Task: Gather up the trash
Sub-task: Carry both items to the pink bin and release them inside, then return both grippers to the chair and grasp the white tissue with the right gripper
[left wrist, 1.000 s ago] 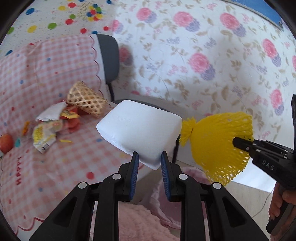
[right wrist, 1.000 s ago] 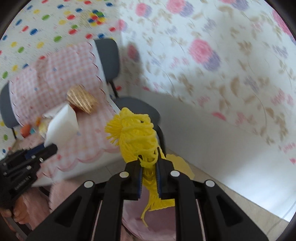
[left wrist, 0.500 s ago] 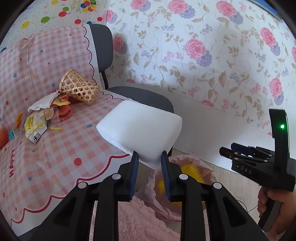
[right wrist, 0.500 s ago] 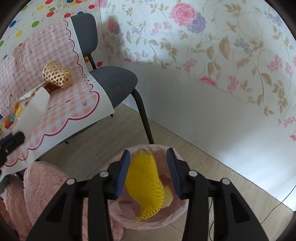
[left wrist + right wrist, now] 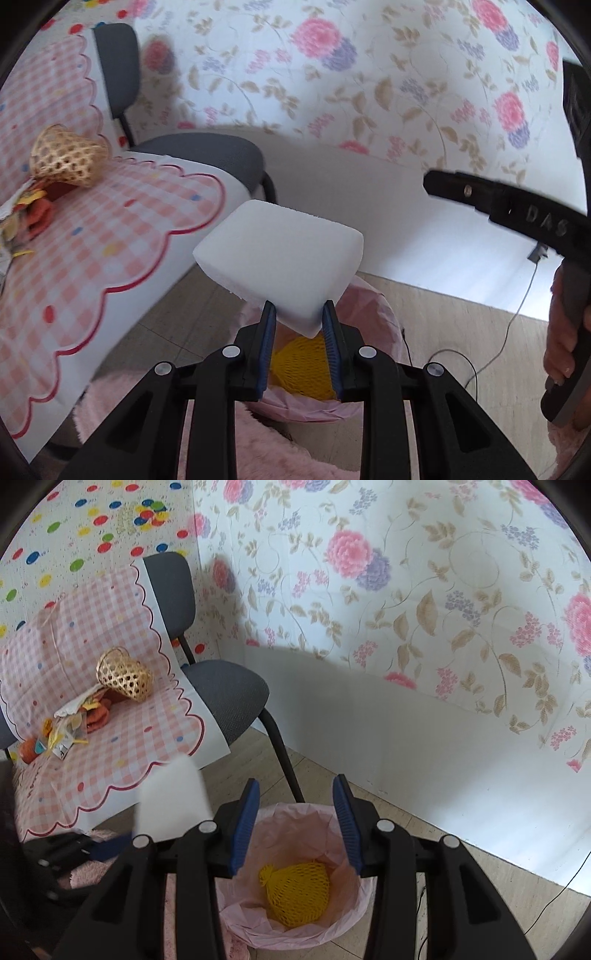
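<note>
Left claw: closed on a corner of the foam block; both blue pads are pressed against its sides.
Foam block: white, rounded at the edges, held out ahead of the left claw and above the near rim of the bin. In the right view it is seen only as a white blur at lower left.
Right claw: jaws spread apart, nothing between the pads; the bin is seen through the gap below.
Right claw, left view: its black body is seen at right, held by a hand.
Bin: lined with a pink bag, stood on the tiled floor just beside the chair leg.
Net: yellow mesh, knotted at one end, lying at the bottom of the bin. In the left view only part of it is seen, behind the pads.
Chair: grey seat and back, partly covered by a pink checked cloth.
Basket: woven, tipped on its side on the cloth.
Remaining trash: a heap of wrappers and orange scraps, lying on the cloth just beside the basket mouth; single items cannot be told apart.
Rug: pink, fluffy, on the floor touching the bin.
Wall: floral paper above, plain white below.
Cable: thin, lying on the floor at right.
</note>
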`<state>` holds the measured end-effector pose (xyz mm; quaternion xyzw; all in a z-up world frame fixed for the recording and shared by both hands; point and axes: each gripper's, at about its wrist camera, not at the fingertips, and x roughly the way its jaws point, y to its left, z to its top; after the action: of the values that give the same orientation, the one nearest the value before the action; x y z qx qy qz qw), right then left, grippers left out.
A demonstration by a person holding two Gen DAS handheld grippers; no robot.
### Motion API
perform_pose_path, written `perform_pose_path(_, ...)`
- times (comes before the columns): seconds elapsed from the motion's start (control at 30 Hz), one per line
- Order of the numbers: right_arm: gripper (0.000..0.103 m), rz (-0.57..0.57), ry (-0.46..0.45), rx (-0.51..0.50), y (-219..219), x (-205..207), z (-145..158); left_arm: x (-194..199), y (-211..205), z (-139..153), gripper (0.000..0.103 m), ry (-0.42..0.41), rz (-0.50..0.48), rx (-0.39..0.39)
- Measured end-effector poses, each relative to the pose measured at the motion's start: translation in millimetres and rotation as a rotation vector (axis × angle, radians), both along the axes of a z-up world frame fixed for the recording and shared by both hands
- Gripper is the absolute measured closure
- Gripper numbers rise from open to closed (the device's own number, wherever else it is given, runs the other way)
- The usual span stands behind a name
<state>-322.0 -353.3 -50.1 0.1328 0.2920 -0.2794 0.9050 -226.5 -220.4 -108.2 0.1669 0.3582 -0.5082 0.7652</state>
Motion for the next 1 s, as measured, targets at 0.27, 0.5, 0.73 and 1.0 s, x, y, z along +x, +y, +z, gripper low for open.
perform_pose_path(0.27,0.056,-0.027,-0.006,0.006,-13.2,-7.9,0.0,-2.9,-35.6,-17.1,0.049,0.016,-0.048,0.027)
perform_pose_path(0.5,0.056,-0.015,0.000,0.022,-14.4,-1.9,-4.4,16.5,-6.9,-3.2,0.034,-0.030,0.066,0.025)
perform_pose_path(0.73,0.056,0.053,0.005,0.019,4.6,19.9,0.5,41.8,48.1,26.1,0.034,-0.083,0.236,0.000)
perform_pose_path(1.0,0.056,0.197,0.026,0.004,42.7,60.6,7.3,76.3,104.5,47.5,0.031,-0.071,0.401,-0.027)
